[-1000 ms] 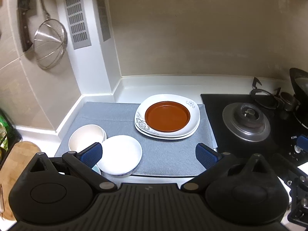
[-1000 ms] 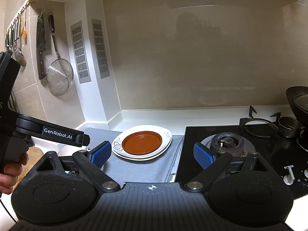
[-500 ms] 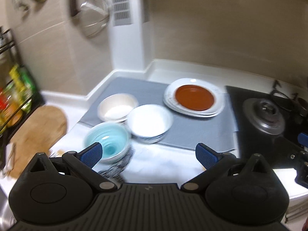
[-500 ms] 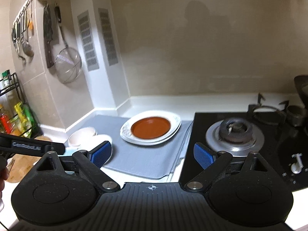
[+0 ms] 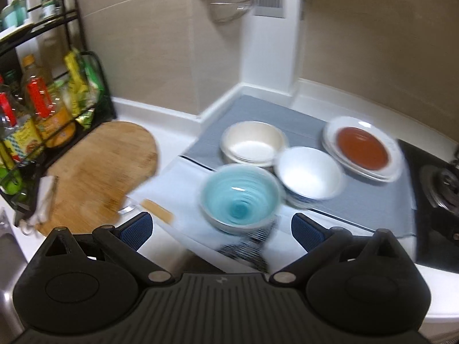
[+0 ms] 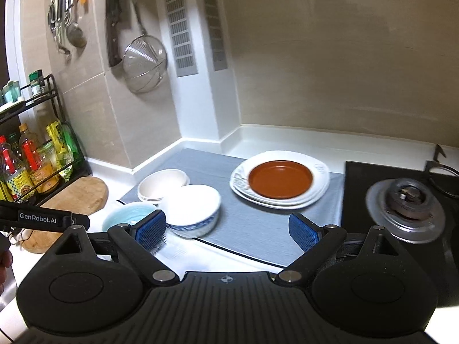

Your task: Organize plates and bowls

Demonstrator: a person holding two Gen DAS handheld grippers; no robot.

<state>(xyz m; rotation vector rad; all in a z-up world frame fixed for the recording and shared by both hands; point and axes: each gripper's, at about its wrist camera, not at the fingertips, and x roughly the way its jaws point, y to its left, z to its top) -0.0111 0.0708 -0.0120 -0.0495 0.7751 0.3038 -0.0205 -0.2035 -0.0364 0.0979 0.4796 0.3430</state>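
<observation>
Both grippers hang above the near edge of a white kitchen counter with their blue-padded fingers spread wide and nothing between them. The left gripper [image 5: 221,228] sits at the bottom centre of its own blurred view, and just beyond its fingers stands a light blue bowl [image 5: 239,199] with ringed ridges inside, resting on a pale cloth [image 5: 172,197] near the counter's front. Right of that bowl, touching or nearly touching it, is a white bowl with blue pattern [image 5: 309,173] on the near edge of a grey mat [image 5: 370,203]. Behind these two, in the middle of the frame, is a stack of cream bowls [image 5: 252,144]. At middle right of the frame a reddish-brown plate [image 5: 362,148] lies inside a stack of white plates [image 5: 394,169] on the same mat.

The right gripper [image 6: 226,229] fills the bottom of its view, held short of the white patterned bowl, which lies just beyond its left pad. The brown plate on its white stack is at centre frame, past the fingers. The gas burner [image 6: 407,209] is at the right, well apart from the dishes. At the left of the frame are a wooden cutting board [image 6: 77,197] and a black rack of bottles [image 6: 31,157]; a wire strainer [image 6: 145,63] hangs on the wall at upper left
</observation>
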